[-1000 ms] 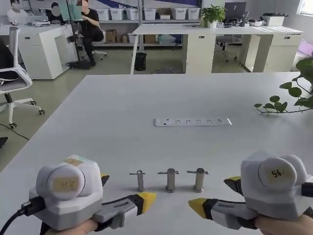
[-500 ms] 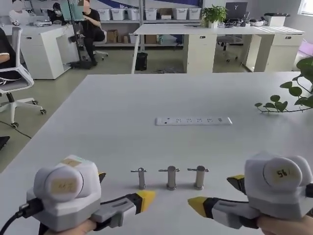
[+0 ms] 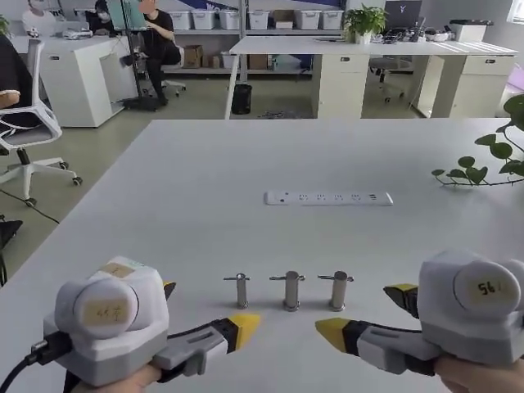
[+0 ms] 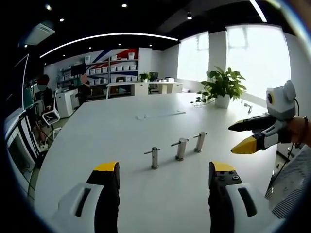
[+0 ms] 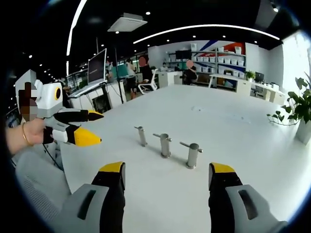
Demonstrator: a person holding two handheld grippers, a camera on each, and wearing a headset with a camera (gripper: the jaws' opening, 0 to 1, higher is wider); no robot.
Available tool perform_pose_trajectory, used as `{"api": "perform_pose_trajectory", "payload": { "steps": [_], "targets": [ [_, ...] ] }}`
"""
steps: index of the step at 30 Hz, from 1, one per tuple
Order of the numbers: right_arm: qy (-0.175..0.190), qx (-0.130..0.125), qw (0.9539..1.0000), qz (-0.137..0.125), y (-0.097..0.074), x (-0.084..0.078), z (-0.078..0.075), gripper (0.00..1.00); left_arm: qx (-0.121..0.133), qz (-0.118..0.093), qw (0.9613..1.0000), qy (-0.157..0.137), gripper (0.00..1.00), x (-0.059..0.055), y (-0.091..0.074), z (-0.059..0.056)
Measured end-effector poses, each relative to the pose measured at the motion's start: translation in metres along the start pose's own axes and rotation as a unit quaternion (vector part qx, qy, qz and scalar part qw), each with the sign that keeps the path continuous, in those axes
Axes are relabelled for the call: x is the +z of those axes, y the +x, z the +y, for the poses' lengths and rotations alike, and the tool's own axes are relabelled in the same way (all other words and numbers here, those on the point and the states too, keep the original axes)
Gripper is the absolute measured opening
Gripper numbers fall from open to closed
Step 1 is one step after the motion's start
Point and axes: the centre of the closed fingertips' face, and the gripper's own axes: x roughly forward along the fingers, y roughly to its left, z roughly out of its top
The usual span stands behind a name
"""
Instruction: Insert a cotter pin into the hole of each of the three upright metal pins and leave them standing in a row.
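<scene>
White tabletop (image 3: pixel 246 164), wide and flat. Saw three metal pins (image 3: pixel 291 295) standing in a row near its front, a thin pin (image 3: pixel 277 278) poked across the top of each. Found the left claw (image 3: pixel 207 306) spread wide, pinching nothing, left of the row. Found the right claw (image 3: pixel 366 311) spread wide too, on the other side. Spotted a power strip (image 3: pixel 328 198) farther back.

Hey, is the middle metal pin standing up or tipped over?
Upright: the middle pin stands on end on the table, a cotter pin crossing its top.
</scene>
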Motion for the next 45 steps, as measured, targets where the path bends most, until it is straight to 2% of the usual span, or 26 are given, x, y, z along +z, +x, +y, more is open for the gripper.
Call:
{"api": "perform_pose_trajectory", "payload": {
  "steps": [17, 29, 35, 38, 40, 45],
  "targets": [
    [-0.003, -0.004, 1.0000, 0.002, -0.004, -0.004, -0.001, 0.67, -0.004, 0.000, 0.9999, 0.011, 0.75, 0.000, 0.003, -0.002],
    [0.005, 0.004, 0.9999, -0.016, -0.002, 0.003, 0.002, 0.66, -0.003, 0.005, 0.9999, 0.012, 0.75, -0.001, 0.003, 0.000],
    [-0.001, 0.006, 0.9999, -0.014, 0.001, 0.006, 0.002, 0.66, 0.000, 0.007, 0.9999, 0.010, 0.75, -0.002, 0.002, 0.003],
    [-0.005, 0.009, 0.9998, -0.017, 0.002, 0.010, 0.003, 0.66, 0.004, 0.003, 0.9999, 0.017, 0.75, 0.002, 0.001, 0.005],
    [-0.008, 0.011, 0.9998, -0.016, 0.002, 0.010, 0.004, 0.67, 0.003, -0.002, 0.9999, 0.013, 0.75, 0.004, 0.001, 0.005],
    [-0.008, 0.010, 0.9998, -0.015, 0.001, 0.008, 0.003, 0.67, -0.001, 0.002, 0.9999, 0.016, 0.75, 0.002, 0.003, 0.001]
  ]
}}
